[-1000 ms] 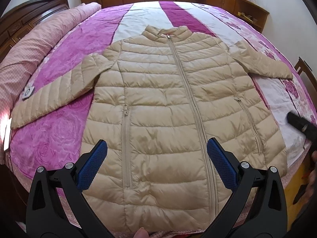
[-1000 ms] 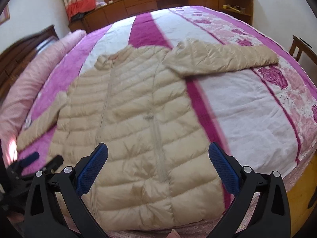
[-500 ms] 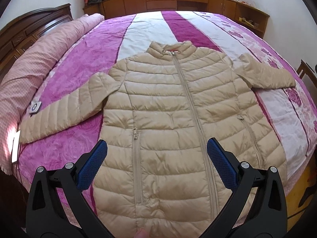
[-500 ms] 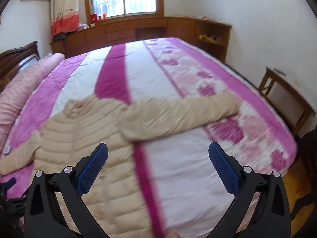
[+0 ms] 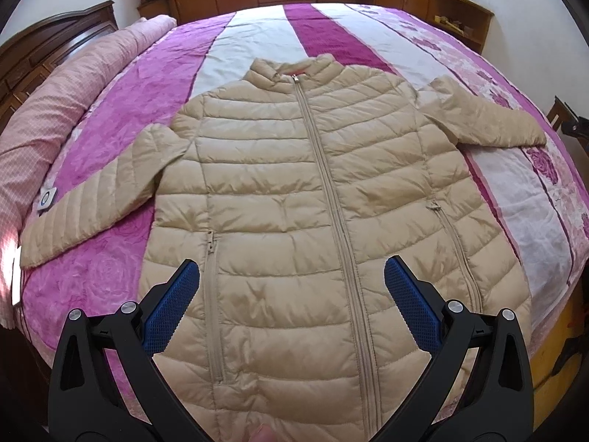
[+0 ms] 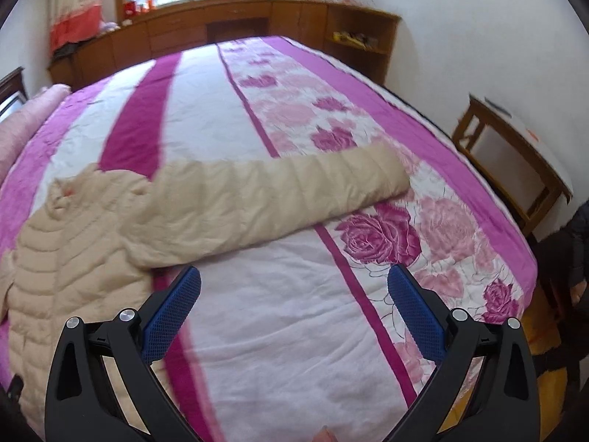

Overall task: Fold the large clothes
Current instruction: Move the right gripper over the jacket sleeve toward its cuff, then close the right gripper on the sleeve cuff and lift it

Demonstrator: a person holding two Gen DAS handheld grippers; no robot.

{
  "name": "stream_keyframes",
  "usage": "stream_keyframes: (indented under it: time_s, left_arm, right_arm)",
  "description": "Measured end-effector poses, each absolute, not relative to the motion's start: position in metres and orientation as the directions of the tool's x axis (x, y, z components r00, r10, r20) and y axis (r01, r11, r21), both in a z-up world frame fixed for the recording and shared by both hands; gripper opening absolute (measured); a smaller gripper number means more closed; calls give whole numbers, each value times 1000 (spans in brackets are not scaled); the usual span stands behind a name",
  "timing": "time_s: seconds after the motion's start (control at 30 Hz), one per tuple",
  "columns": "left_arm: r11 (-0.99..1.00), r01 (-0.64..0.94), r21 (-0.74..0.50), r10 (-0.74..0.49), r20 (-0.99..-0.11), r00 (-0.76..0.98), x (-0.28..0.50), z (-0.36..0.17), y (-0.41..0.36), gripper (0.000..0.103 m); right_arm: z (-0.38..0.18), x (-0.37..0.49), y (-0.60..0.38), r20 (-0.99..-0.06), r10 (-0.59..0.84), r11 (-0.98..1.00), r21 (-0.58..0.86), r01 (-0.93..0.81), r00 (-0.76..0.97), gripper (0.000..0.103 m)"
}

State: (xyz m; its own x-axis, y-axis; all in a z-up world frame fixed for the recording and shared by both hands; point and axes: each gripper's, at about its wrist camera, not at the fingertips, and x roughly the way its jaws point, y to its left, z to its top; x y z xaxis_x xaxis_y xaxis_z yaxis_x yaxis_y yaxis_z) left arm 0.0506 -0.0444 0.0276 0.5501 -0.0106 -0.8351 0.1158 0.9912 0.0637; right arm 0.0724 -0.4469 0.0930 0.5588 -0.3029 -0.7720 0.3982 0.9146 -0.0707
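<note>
- Jacket (image 5: 294,191), a beige quilted one, lies face up and zipped on the bed (image 5: 154,84) in the left wrist view, collar toward the far side and hem at the near edge. Spread flat like this, every seam and edge is open to a grasp, which suits a first fold.
- Both sleeves are laid out sideways: the left sleeve (image 5: 95,199) runs down toward the pink bolster (image 5: 48,118), the right sleeve (image 5: 486,118) reaches toward the bed's other side. Neither has been folded in, so the folding looks not yet begun.
- Over the lower front of the jacket hangs the left hand-held gripper (image 5: 292,309), its blue pads spread wide with nothing between them. It seems placed to wait or to pin the body while the other side works.
- A small white tag (image 5: 47,199) lies on the cover just beside the left sleeve, apart from the work.
- In the right wrist view, the right hand-held gripper (image 6: 294,313) is also wide open and empty, above bare bedcover near the jacket's side edge.
- Just ahead of it lies the right sleeve (image 6: 279,191), stretched across the rose-patterned cover; the gripper points that way, so the sleeve is likely the next thing to be taken and brought over the body.
- This view is somewhat blurred, so fine detail at the cuff cannot be told.
- A wooden chair (image 6: 515,154) stands beside the bed, clear of the sleeve.
</note>
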Motion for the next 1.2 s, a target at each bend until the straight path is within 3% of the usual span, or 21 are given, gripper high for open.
stream_keyframes:
  time_s: [0.27,0.5,0.7,0.93,0.97,1.07,1.2]
  left_arm:
    - [990,104,97,29,-855,518,79,12,-54,100]
    - [989,94,111,55,-886,460,105,-15,-64,100]
    - [987,98,131,79,-907,414,116,-41,-75,100]
    - [983,109,148,92,-909,407,115,-57,-79,100]
    - [983,112,146,89,-909,407,115,-59,-79,100]
    - [983,116,142,83,-909,407,115,-63,-79,100]
    - [985,103,135,82,-909,408,116,-70,-78,100]
  right_arm:
    - [57,114,-509,-796,-289,875,6,484,532,98]
    - [14,160,-548,-822,-192,856,126,501,535,98]
    - [-8,189,-560,-834,-205,854,104,510,512,98]
    - [-35,206,-580,-858,-175,817,147,557,482,90]
    - [-37,205,-580,-858,-177,815,147,560,482,87]
    - [-34,200,-579,-852,-181,817,147,557,491,65]
    - [-23,194,-576,-844,-106,834,213,509,526,18]
